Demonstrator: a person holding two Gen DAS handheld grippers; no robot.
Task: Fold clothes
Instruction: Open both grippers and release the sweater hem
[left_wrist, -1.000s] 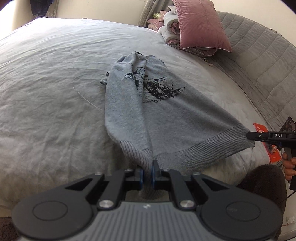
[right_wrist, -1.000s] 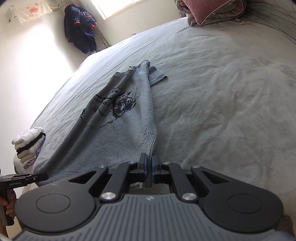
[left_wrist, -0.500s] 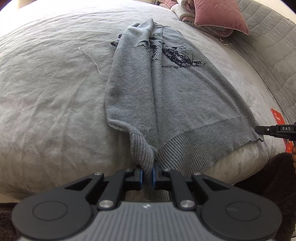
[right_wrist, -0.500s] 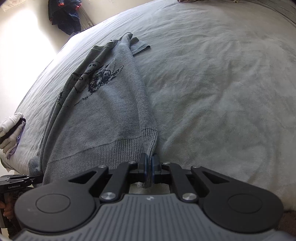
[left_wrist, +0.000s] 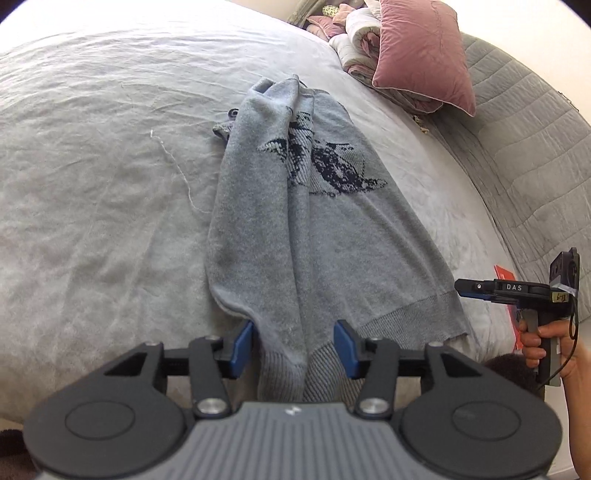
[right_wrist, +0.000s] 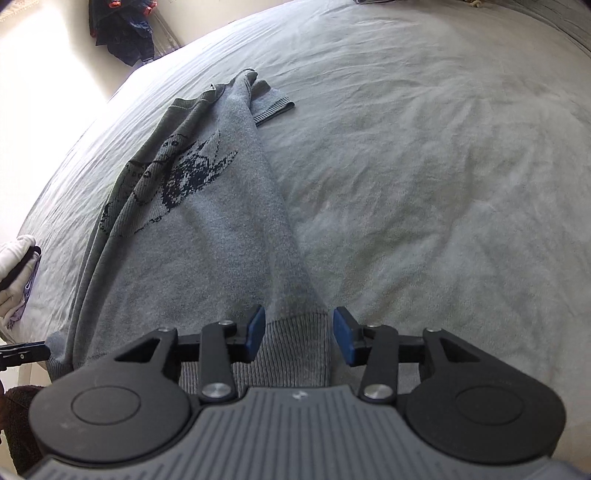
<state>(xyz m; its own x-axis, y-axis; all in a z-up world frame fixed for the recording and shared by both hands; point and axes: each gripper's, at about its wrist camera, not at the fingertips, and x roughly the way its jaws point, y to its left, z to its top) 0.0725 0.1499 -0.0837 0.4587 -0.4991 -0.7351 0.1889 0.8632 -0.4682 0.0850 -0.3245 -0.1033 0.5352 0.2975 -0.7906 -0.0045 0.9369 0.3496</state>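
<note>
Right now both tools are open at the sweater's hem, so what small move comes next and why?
Probably draw both tools back off the hem: left tool and right tool stand open, and the sweater lies lengthwise on the bed, one sleeve bunched along its side and needing straightening.

A wide bed (left_wrist: 92, 184) with a wrinkled grey cover carries a grey sweater (left_wrist: 314, 221) with a dark knitted picture stretched lengthwise to the near edge, a loose white thread (left_wrist: 173, 166) beside it, and a pink pillow (left_wrist: 421, 51) on bundled bedding (left_wrist: 354, 48) at the far corner.
</note>
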